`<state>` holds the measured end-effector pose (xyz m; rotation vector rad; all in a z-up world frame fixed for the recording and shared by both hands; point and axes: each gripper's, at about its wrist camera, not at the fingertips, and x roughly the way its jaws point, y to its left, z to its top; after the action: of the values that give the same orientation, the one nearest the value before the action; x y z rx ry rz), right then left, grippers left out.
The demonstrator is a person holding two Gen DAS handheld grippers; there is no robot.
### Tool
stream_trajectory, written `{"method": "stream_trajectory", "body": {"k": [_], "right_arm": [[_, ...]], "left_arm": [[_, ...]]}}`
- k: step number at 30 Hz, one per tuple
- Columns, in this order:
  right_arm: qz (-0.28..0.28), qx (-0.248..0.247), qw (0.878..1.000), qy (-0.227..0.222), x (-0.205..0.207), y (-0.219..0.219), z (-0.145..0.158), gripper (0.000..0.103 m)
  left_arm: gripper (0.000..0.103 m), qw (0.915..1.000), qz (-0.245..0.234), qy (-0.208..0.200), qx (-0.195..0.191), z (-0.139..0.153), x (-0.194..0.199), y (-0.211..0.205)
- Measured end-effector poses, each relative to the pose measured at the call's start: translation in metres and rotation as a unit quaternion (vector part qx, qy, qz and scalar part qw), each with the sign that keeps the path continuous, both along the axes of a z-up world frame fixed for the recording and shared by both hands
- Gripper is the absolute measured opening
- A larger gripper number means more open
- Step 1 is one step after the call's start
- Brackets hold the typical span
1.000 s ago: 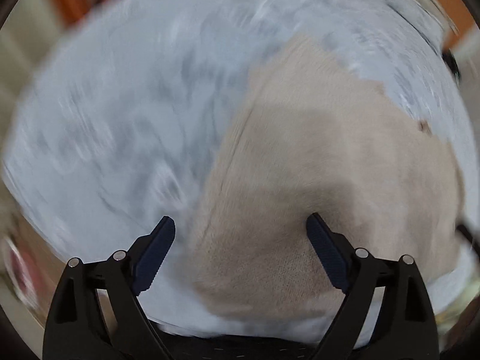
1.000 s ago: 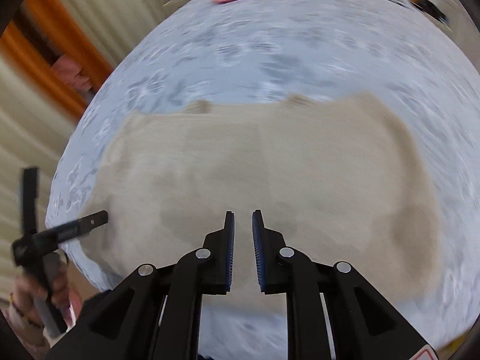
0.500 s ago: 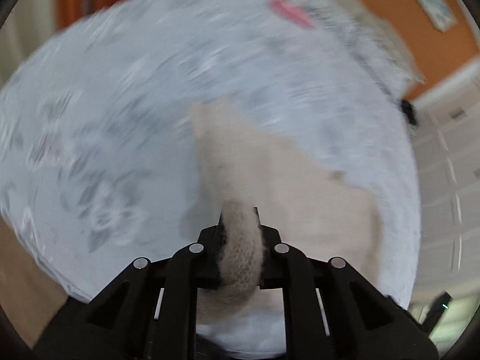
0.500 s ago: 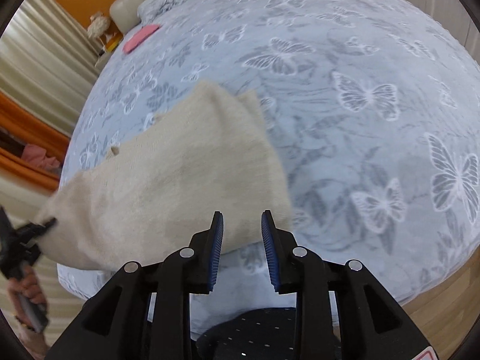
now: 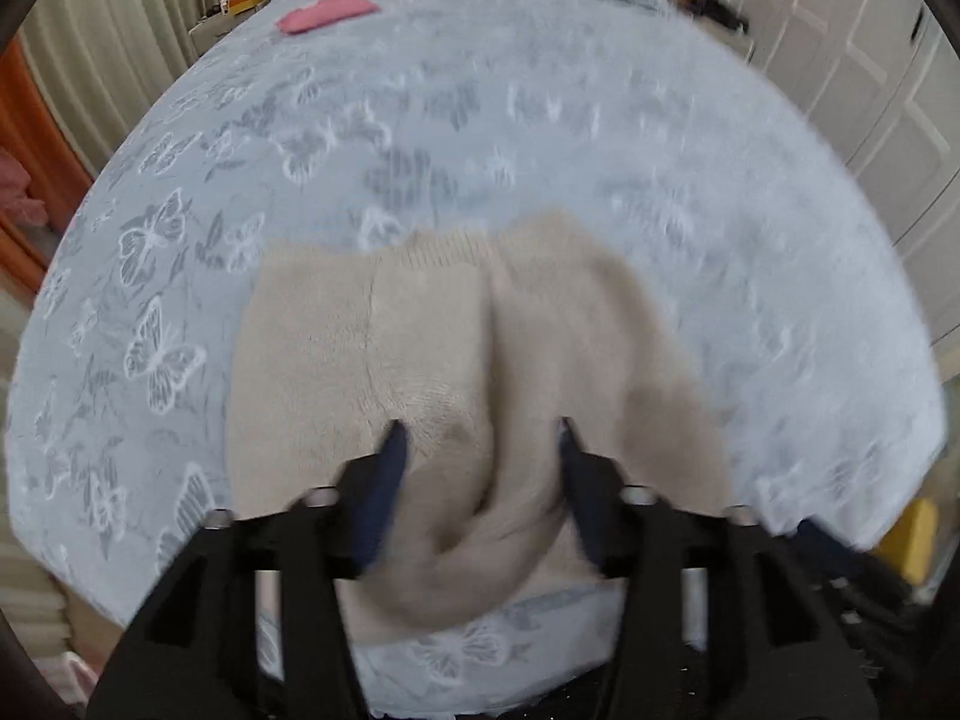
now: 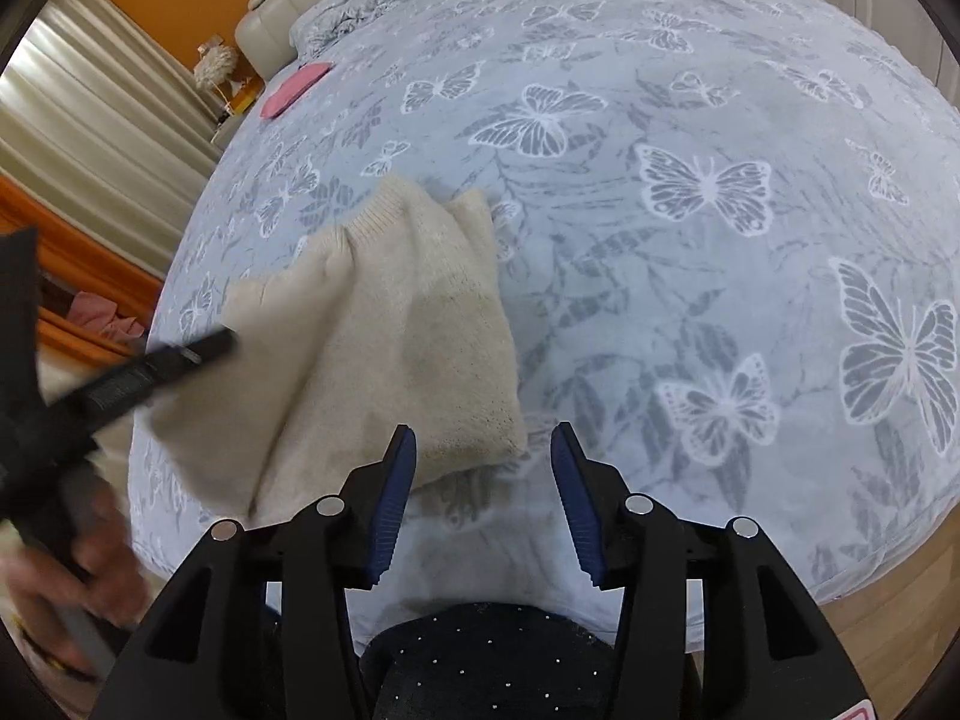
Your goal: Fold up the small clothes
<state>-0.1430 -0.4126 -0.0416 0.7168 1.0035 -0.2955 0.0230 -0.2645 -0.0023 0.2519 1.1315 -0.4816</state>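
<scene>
The left tongs [image 5: 477, 438] are opening, and a bunched fold of the beige knitted garment [image 5: 420, 348] still sits between the blue pads [image 5: 384, 480], which no longer pinch it as they did half a second ago. They have carried that side across, so the garment, spread wide a second ago, now lies doubled over near the front edge of the bed's grey butterfly-patterned blanket [image 5: 540, 138]. The right tongs [image 6: 483, 450] are also opening, with nothing between them, just off the garment's near corner [image 6: 390, 360]. One fold looks laid; the released flap probably needs smoothing before the next fold. Well apart, a flat pink item [image 6: 297, 87] lies near the far edge.
</scene>
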Motion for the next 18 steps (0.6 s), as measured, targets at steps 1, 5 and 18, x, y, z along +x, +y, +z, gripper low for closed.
{"method": "stream_trajectory", "body": {"k": [1, 5, 18], "right_arm": [[0.001, 0.002, 1.000, -0.003, 0.000, -0.001, 0.001, 0.051], [0.018, 0.001, 1.000, -0.019, 0.012, -0.002, 0.006, 0.060], [0.080, 0.013, 0.996, -0.030, 0.073, 0.025, 0.011, 0.065]], "left_arm": [[0.064, 1.0000, -0.002, -0.004, 0.004, -0.004, -0.008, -0.002], [0.075, 0.9980, -0.017, -0.042, 0.044, -0.006, -0.020, 0.003], [0.077, 0.9981, -0.010, -0.022, 0.056, -0.008, -0.023, 0.030]]}}
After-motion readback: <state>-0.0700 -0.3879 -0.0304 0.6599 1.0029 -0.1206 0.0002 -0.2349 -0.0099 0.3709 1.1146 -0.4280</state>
